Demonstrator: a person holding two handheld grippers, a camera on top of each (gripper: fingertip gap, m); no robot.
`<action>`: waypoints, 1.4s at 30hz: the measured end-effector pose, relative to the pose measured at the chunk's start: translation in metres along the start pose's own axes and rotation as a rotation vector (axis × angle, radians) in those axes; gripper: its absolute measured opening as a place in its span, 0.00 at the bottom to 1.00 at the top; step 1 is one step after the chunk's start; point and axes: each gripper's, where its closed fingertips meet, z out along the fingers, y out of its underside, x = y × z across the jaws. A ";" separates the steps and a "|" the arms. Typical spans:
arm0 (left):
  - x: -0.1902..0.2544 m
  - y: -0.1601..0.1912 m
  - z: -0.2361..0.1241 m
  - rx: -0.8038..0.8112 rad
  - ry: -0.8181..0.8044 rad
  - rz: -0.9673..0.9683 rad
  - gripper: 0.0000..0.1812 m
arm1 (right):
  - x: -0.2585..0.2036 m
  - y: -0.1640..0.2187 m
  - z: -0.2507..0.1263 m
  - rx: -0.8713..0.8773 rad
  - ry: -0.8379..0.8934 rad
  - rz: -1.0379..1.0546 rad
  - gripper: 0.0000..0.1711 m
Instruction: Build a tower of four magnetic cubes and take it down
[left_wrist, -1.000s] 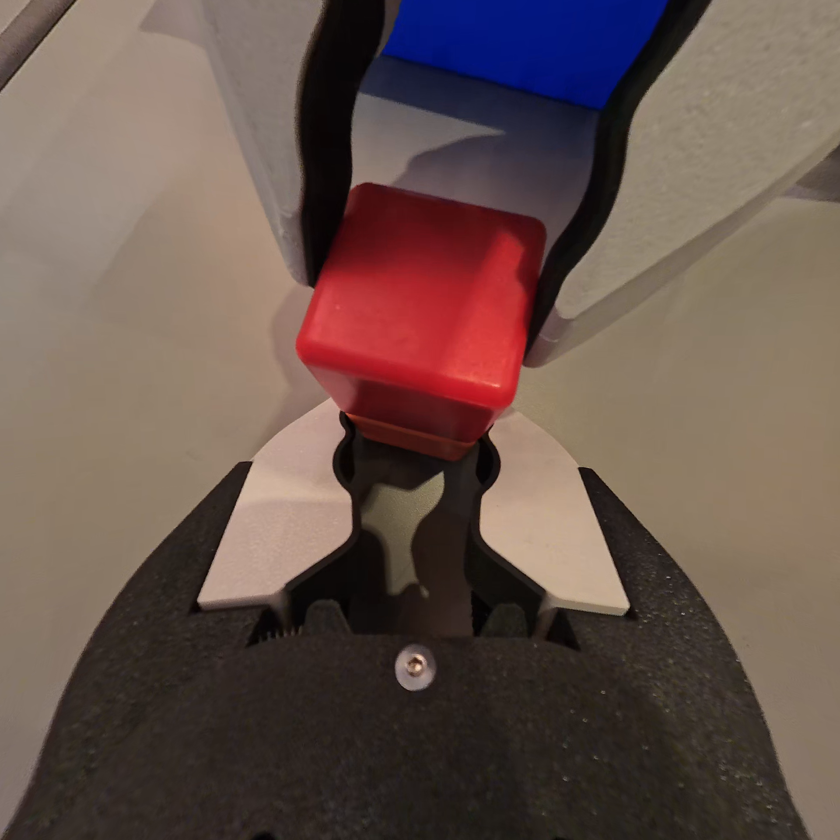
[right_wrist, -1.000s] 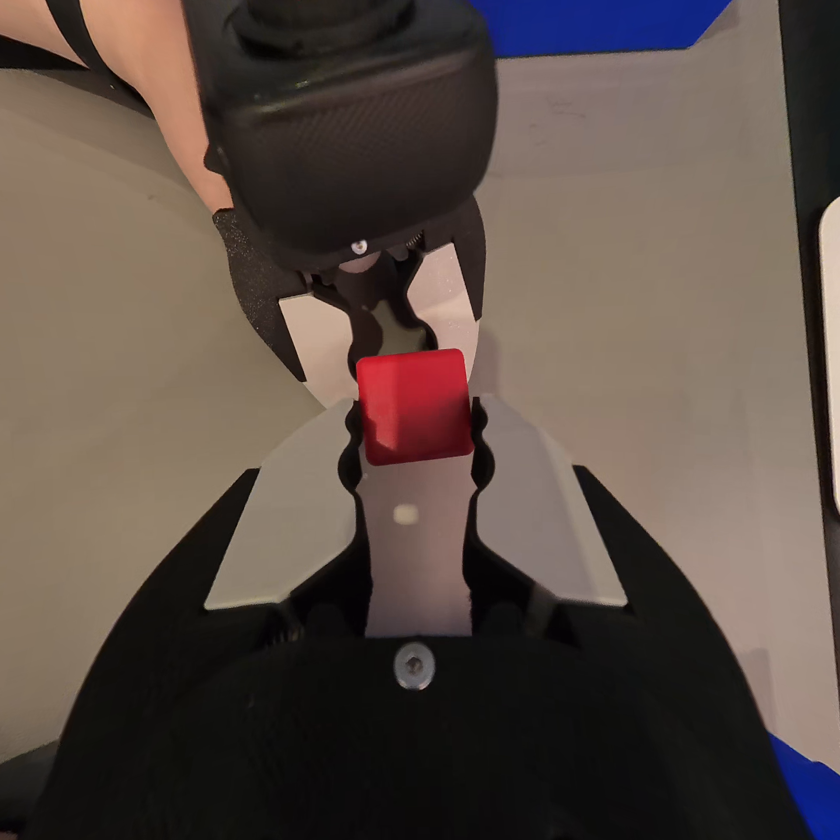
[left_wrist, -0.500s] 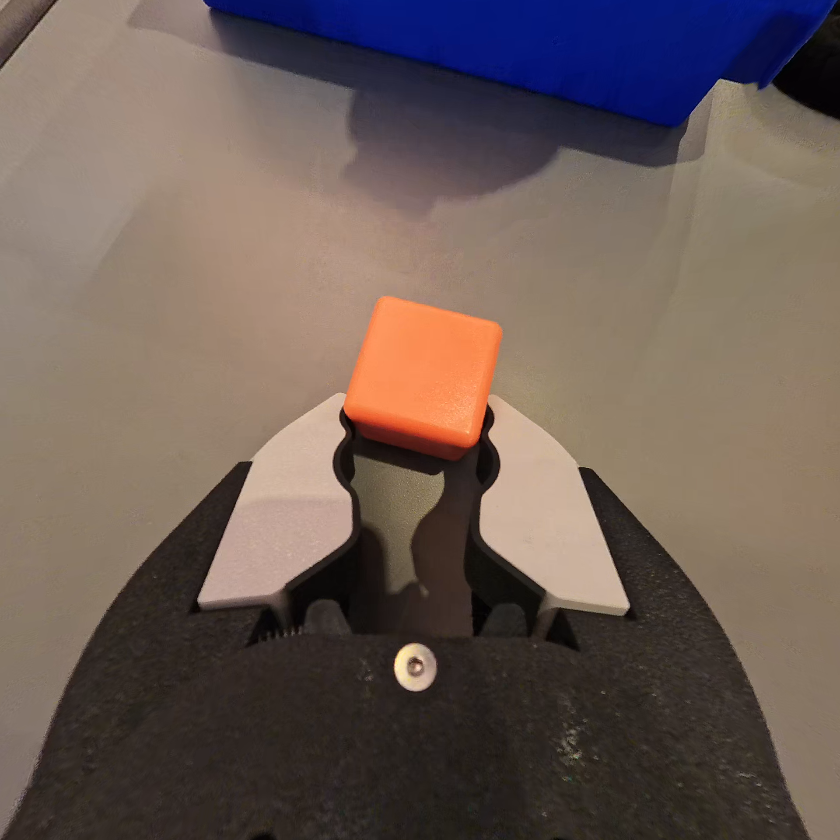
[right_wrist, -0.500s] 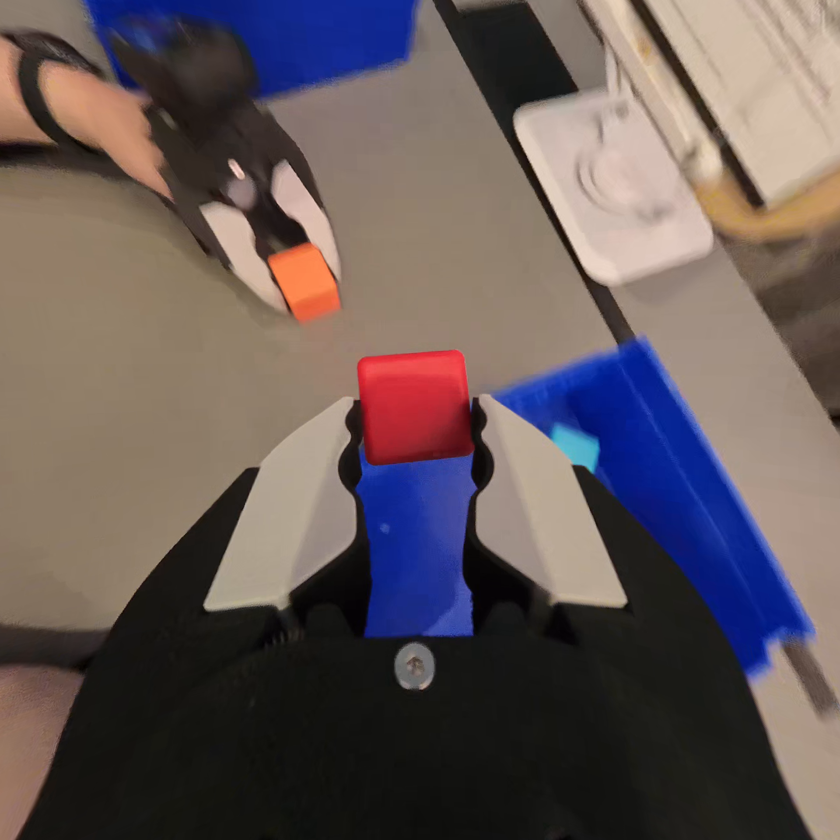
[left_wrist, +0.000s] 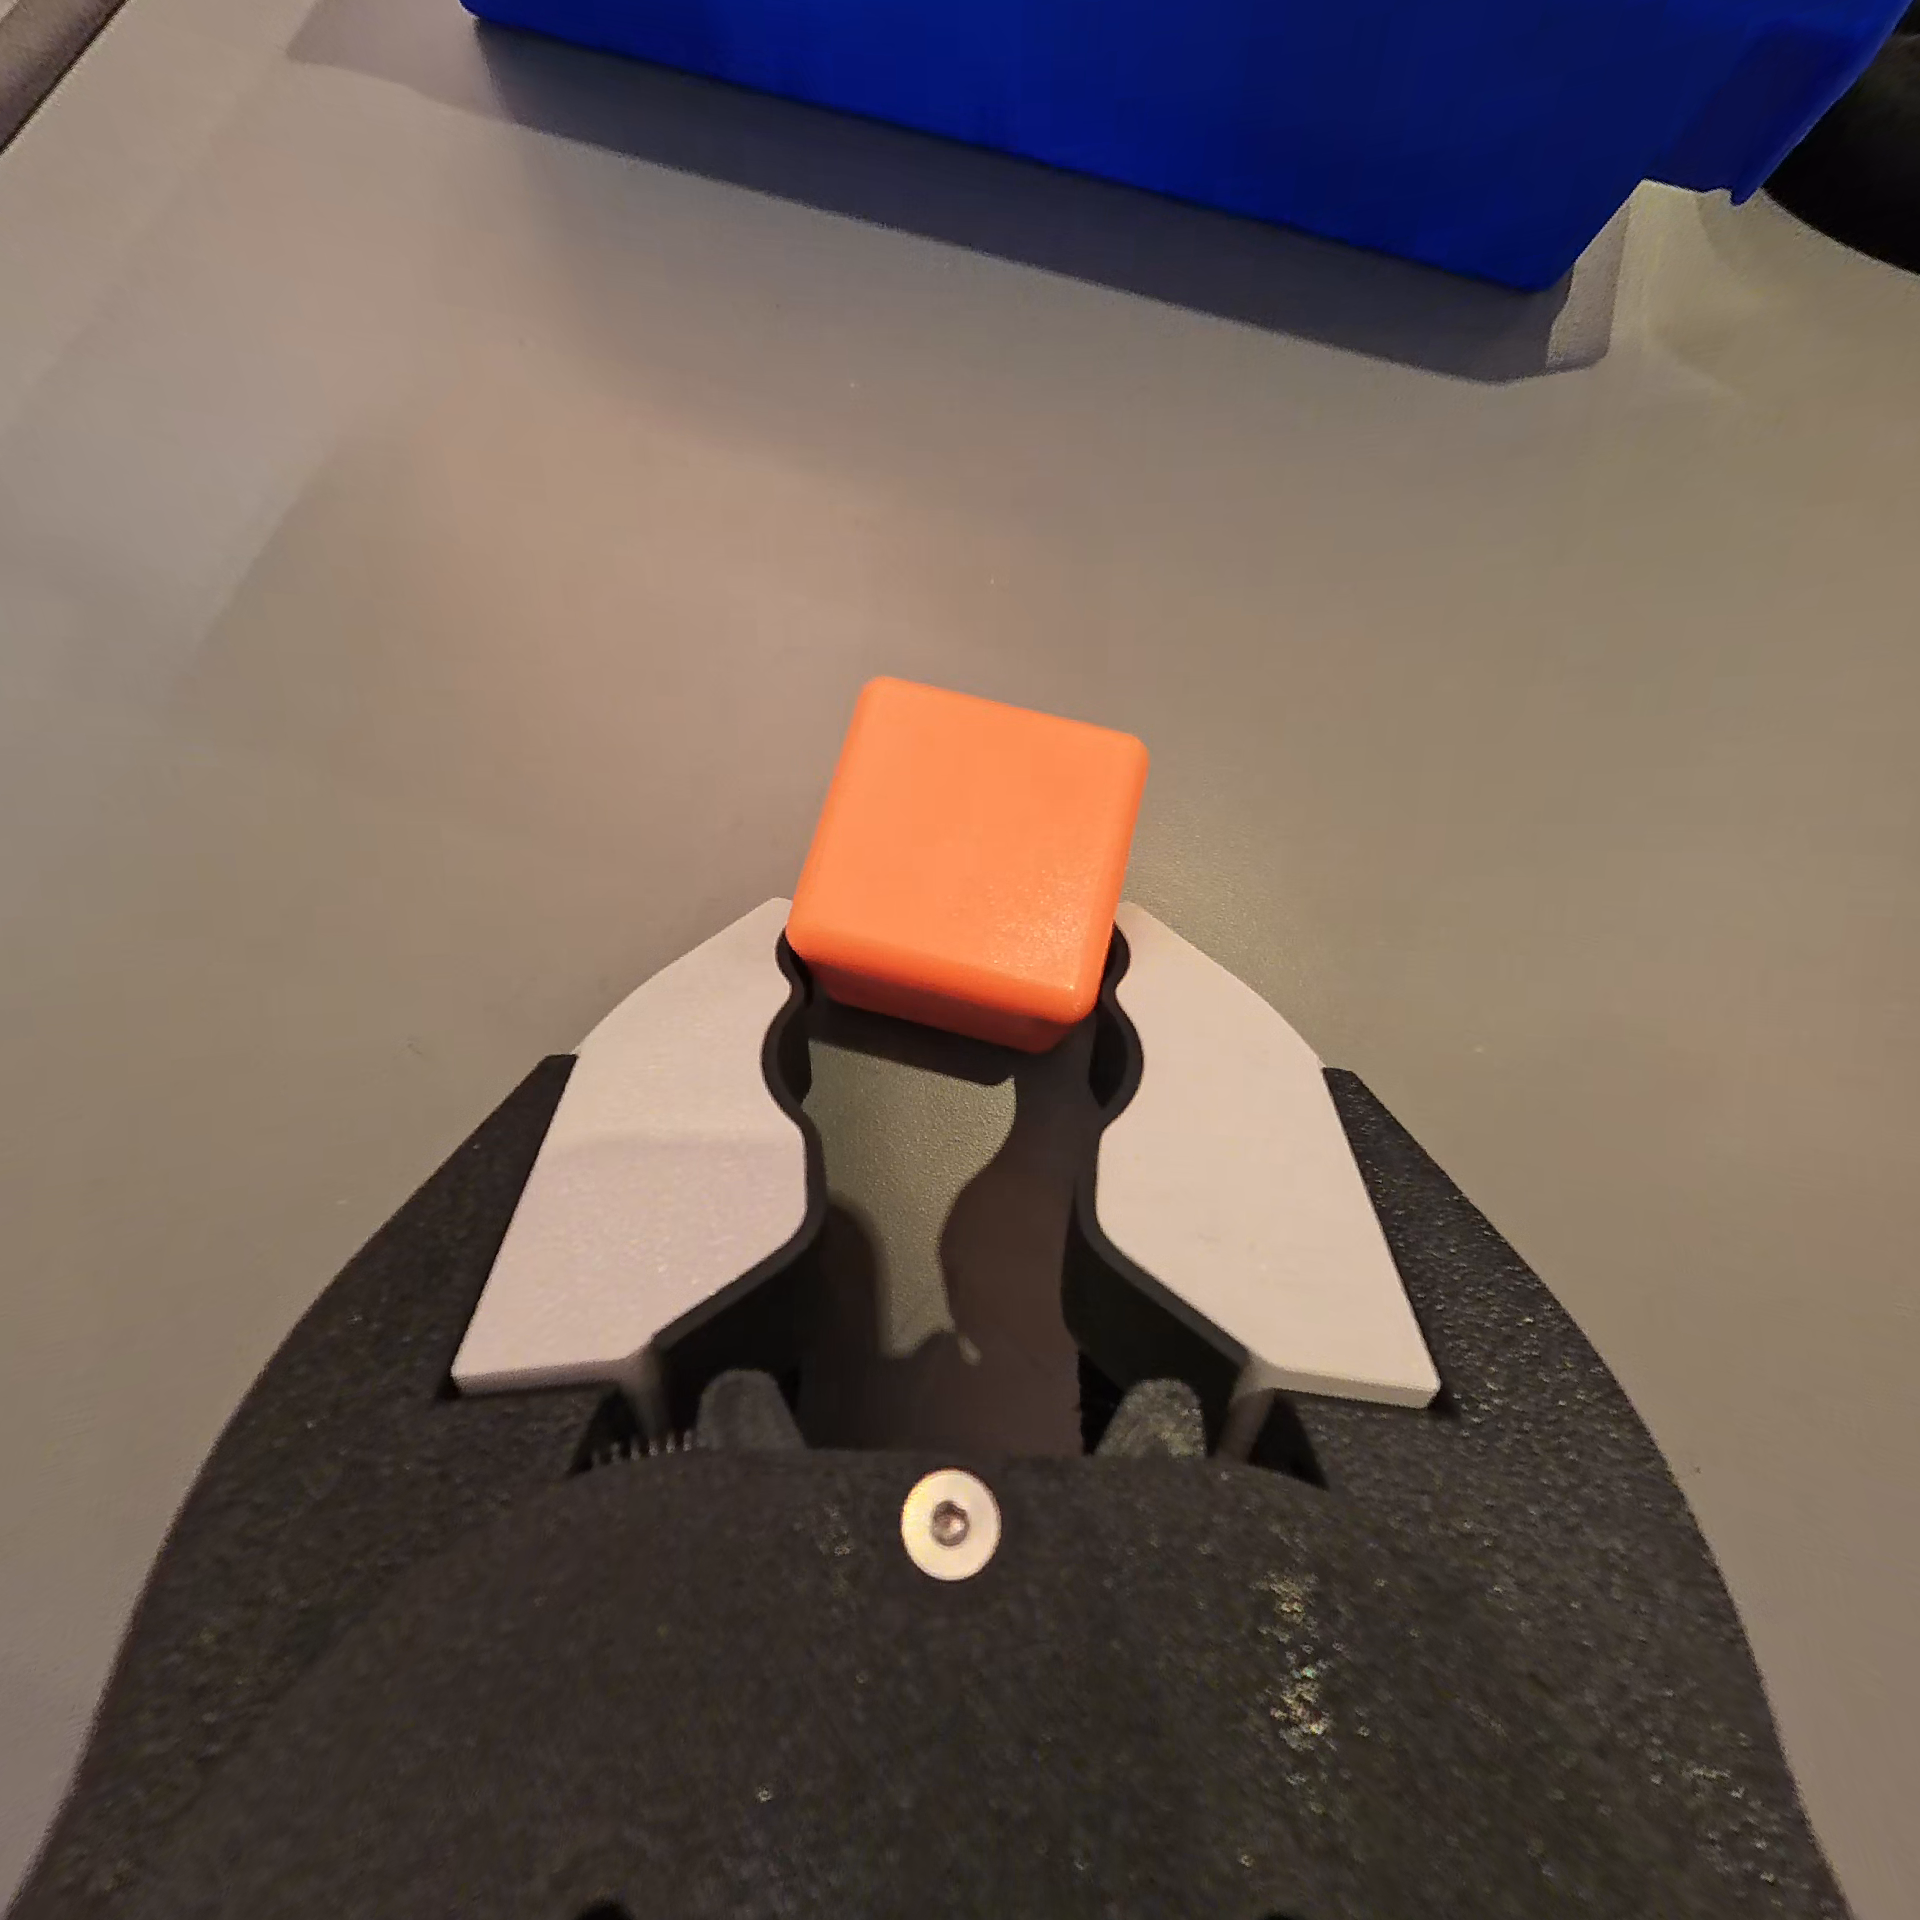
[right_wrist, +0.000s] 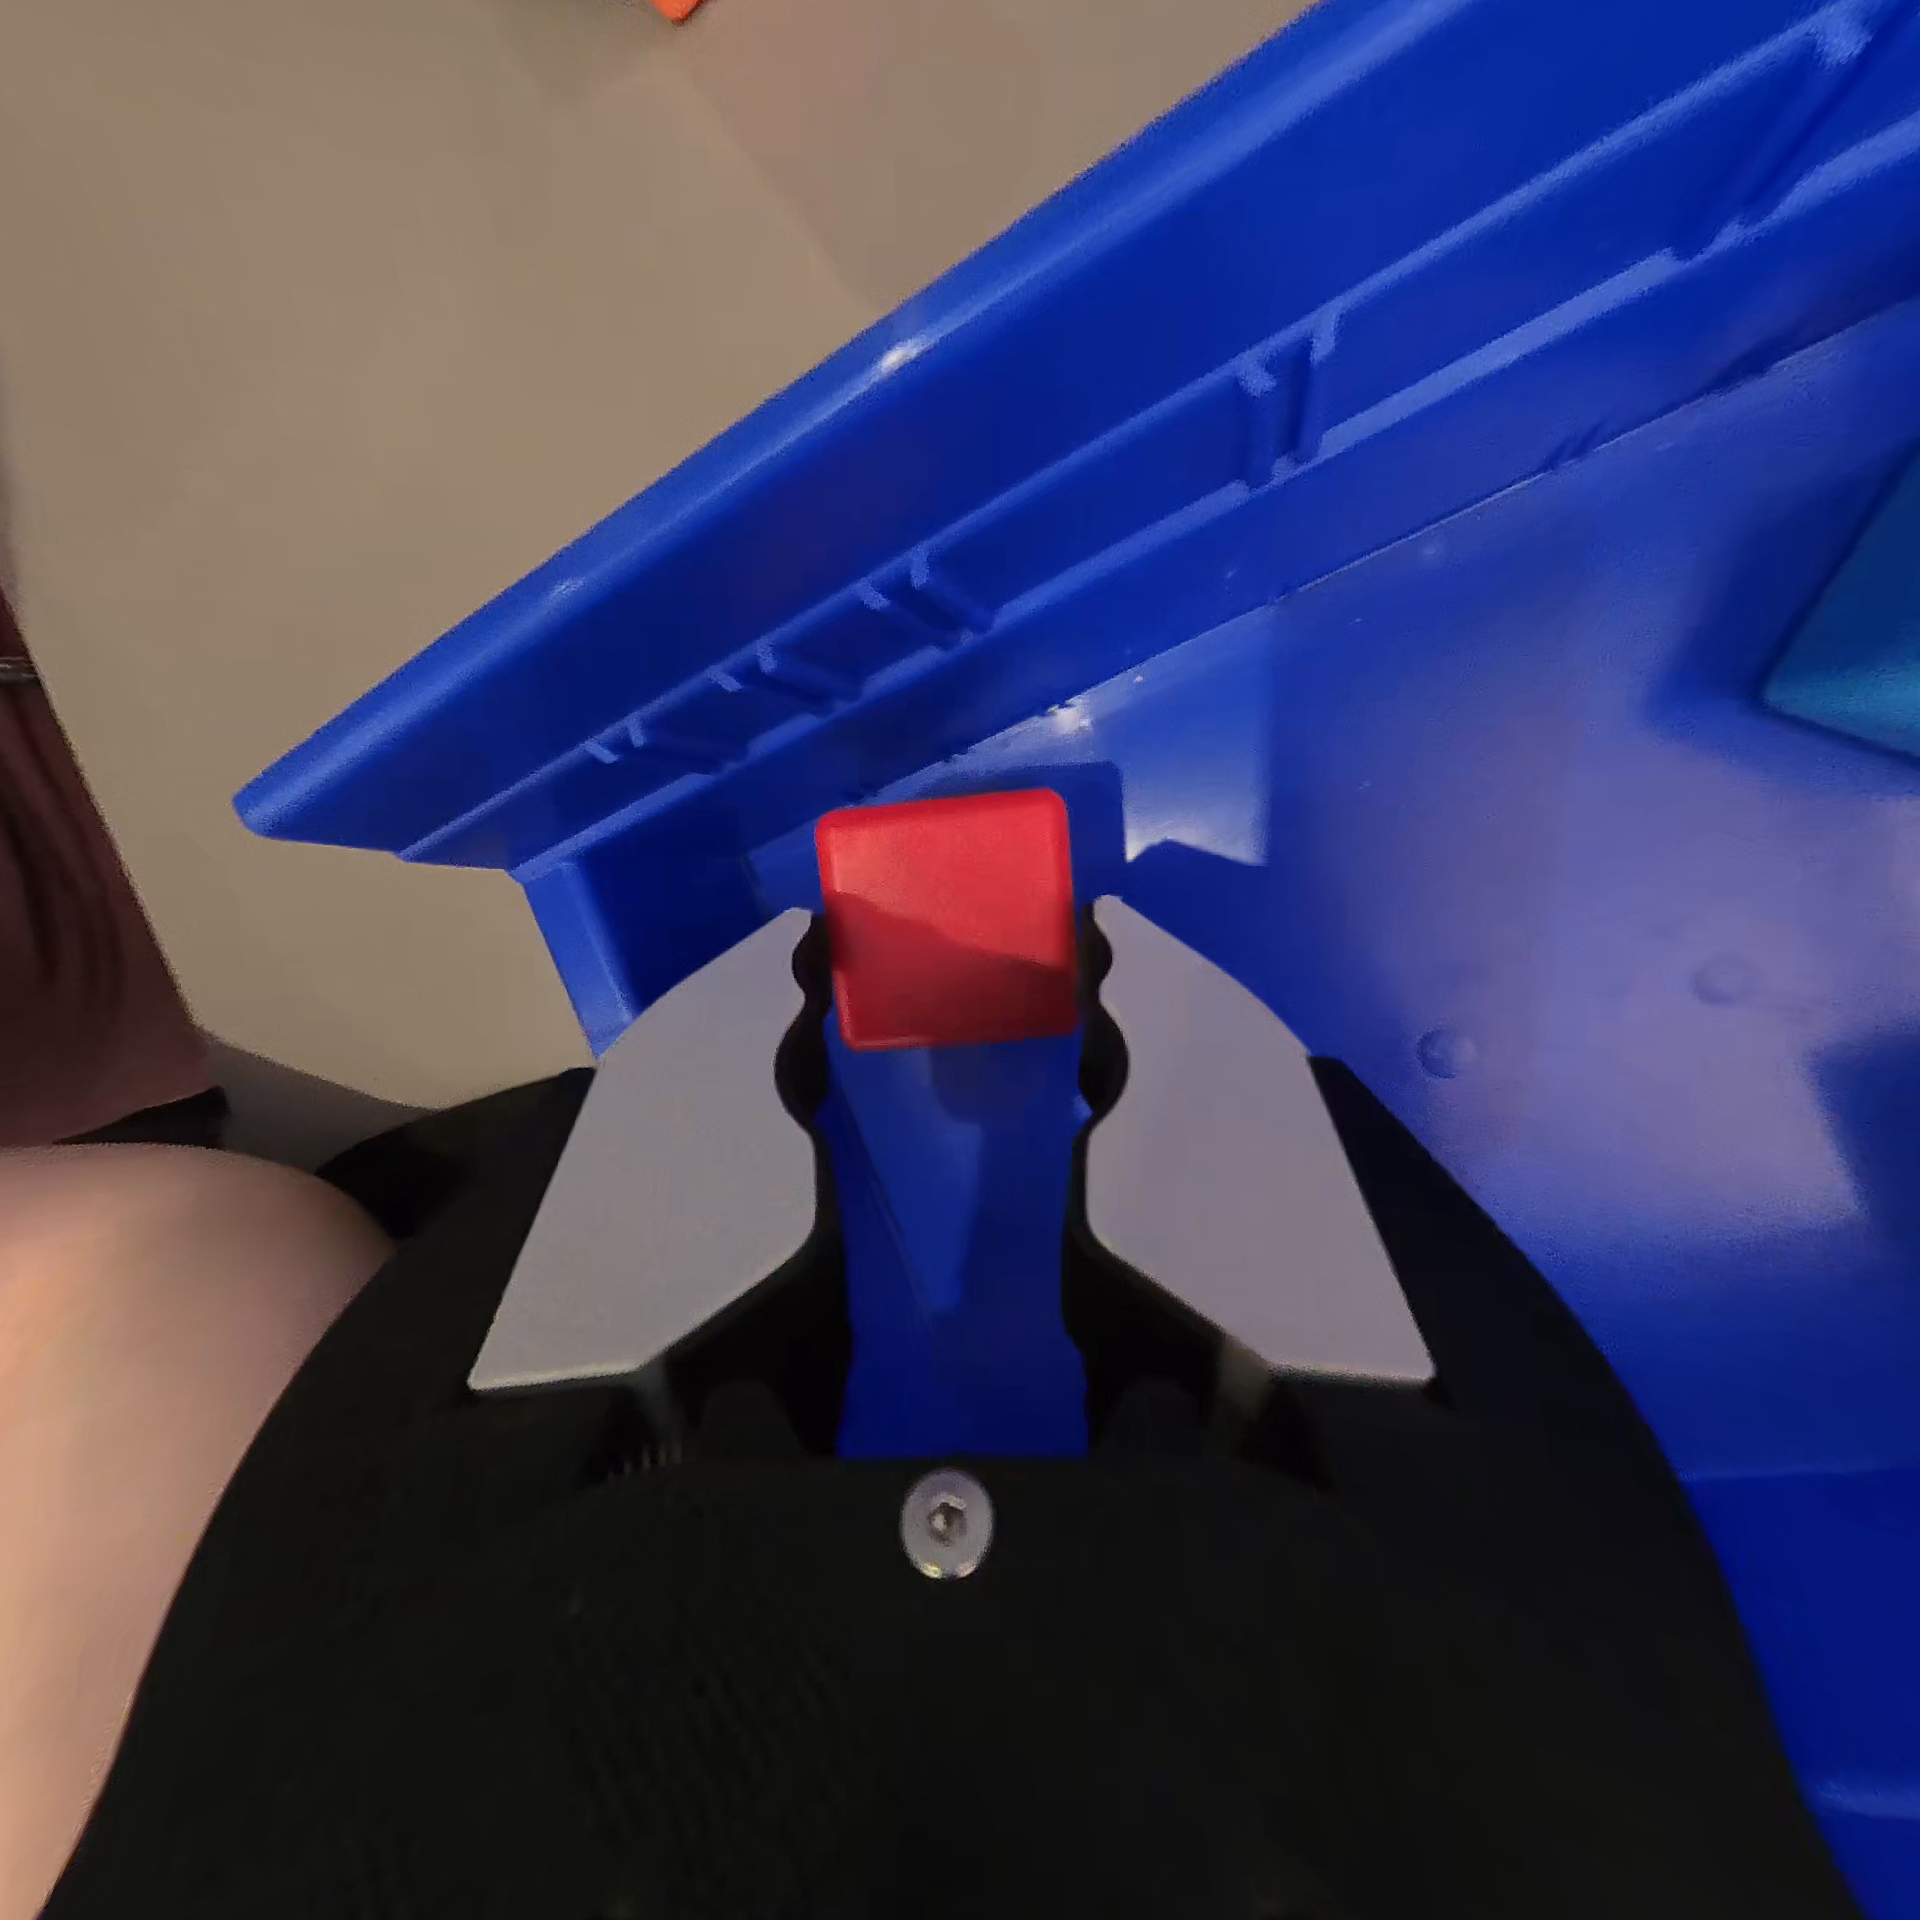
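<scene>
My left gripper (left_wrist: 954, 971) is shut on an orange cube (left_wrist: 966, 854), which sits turned a little between the fingertips, low over the grey table (left_wrist: 416, 623). My right gripper (right_wrist: 948, 966) is shut on a red cube (right_wrist: 945, 914) and holds it inside a blue bin (right_wrist: 1455, 935), near the bin's near corner. A light blue cube (right_wrist: 1860, 644) lies in the bin at the far right edge of the right wrist view. A sliver of the orange cube (right_wrist: 677, 8) shows at the top edge of that view.
Another blue bin (left_wrist: 1143, 114) stands at the back of the table in the left wrist view. A person's arm (right_wrist: 135, 1403) shows at the lower left of the right wrist view. The bin's ribbed rim (right_wrist: 935, 540) runs diagonally ahead of the red cube. Spacing between my two grippers at the tips: around 20 centimeters.
The right gripper pulled the red cube off the orange one and swung right and down into the blue bin. The left gripper kept the orange cube and stayed nearly still.
</scene>
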 end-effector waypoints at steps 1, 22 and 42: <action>0.000 0.000 0.000 0.000 0.000 0.000 0.28 | -0.003 0.001 0.001 -0.010 -0.021 0.025 0.28; -0.002 -0.094 -0.097 0.358 -0.273 0.119 0.28 | -0.092 -0.203 -0.107 0.762 -0.124 0.144 0.32; -0.002 -0.096 -0.108 0.359 -0.398 0.179 0.28 | -0.109 -0.240 -0.001 0.530 -0.366 0.222 0.31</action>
